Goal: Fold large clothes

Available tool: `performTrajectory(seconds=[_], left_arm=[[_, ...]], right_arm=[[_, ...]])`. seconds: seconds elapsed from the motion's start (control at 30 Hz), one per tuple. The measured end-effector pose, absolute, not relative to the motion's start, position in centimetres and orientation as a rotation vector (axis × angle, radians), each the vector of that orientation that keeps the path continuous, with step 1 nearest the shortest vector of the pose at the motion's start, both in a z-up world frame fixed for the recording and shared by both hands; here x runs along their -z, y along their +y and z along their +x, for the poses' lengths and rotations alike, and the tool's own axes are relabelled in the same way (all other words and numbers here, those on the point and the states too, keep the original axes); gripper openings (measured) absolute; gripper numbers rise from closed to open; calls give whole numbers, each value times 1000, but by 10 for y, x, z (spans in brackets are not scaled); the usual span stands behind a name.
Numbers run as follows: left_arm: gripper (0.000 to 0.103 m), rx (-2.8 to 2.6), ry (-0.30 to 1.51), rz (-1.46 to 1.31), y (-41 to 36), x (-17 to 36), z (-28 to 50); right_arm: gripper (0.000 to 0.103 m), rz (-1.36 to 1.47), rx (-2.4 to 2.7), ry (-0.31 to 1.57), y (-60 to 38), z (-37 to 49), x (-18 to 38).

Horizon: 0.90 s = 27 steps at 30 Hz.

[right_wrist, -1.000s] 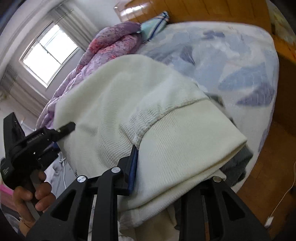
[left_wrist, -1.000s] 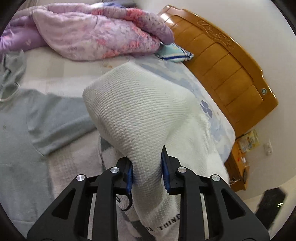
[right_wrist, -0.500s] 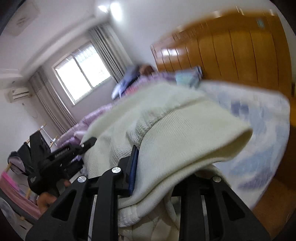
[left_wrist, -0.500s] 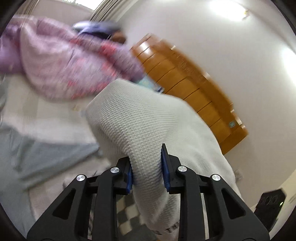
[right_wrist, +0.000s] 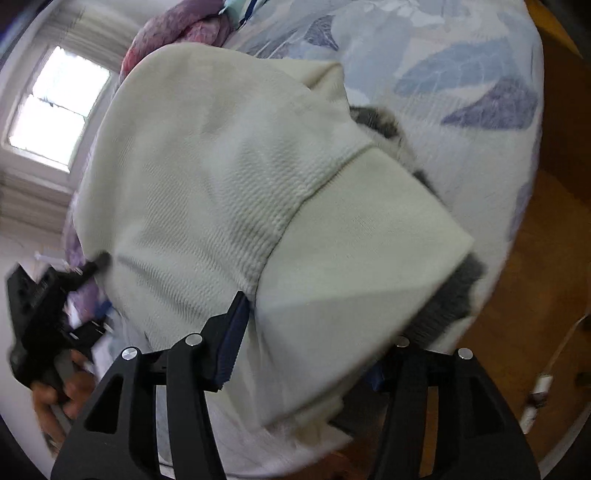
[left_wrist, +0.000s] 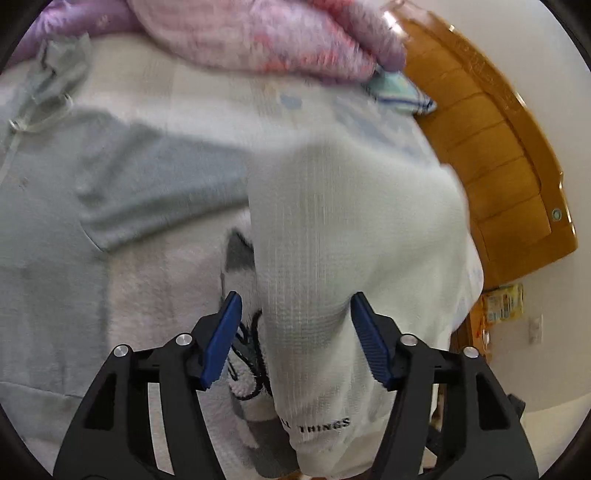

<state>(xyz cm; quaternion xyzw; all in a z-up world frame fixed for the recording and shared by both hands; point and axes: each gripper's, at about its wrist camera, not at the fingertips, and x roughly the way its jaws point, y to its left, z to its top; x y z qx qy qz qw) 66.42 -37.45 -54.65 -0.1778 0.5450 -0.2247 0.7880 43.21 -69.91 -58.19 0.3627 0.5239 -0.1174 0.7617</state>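
A cream waffle-knit sweater (left_wrist: 351, 229) with a ribbed hem (right_wrist: 362, 251) lies draped over a fluffy white and grey garment (left_wrist: 173, 280) on the bed. My left gripper (left_wrist: 295, 325) is open, its blue pads spread on either side of a fold of the sweater. My right gripper (right_wrist: 314, 332) is also open; the sweater's hem lies between and over its fingers and hides the right one. The left gripper also shows at the left of the right wrist view (right_wrist: 48, 306).
A grey-green garment (left_wrist: 74, 192) lies spread on the bed to the left. A pink-purple quilt (left_wrist: 258, 33) is piled at the back. A wooden headboard (left_wrist: 491, 147) stands at the right. The floral sheet (right_wrist: 461, 92) ends at a wooden floor (right_wrist: 535, 295).
Both grippers have opened and let go of the cream sweater. The sweater has come down from its raised position onto the fluffy garment on the bed.
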Motion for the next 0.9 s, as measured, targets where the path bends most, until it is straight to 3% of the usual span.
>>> performTrajectory(seconds=[0.23, 0.37, 0.47, 0.6, 0.9], left_arm=[[63, 557, 1036, -327, -386, 486, 660], [62, 538, 1159, -260, -420, 530, 684], [61, 485, 1166, -192, -430, 547, 693], [61, 488, 1175, -174, -434, 557, 700], [66, 481, 1136, -268, -368, 530, 661]], right_arm=[[52, 495, 202, 1079, -677, 415, 509], [55, 428, 118, 1092, -658, 449, 537], [55, 418, 142, 1177, -660, 469, 591], [56, 435, 164, 1188, -663, 480, 622], [56, 484, 224, 1164, -656, 459, 572]])
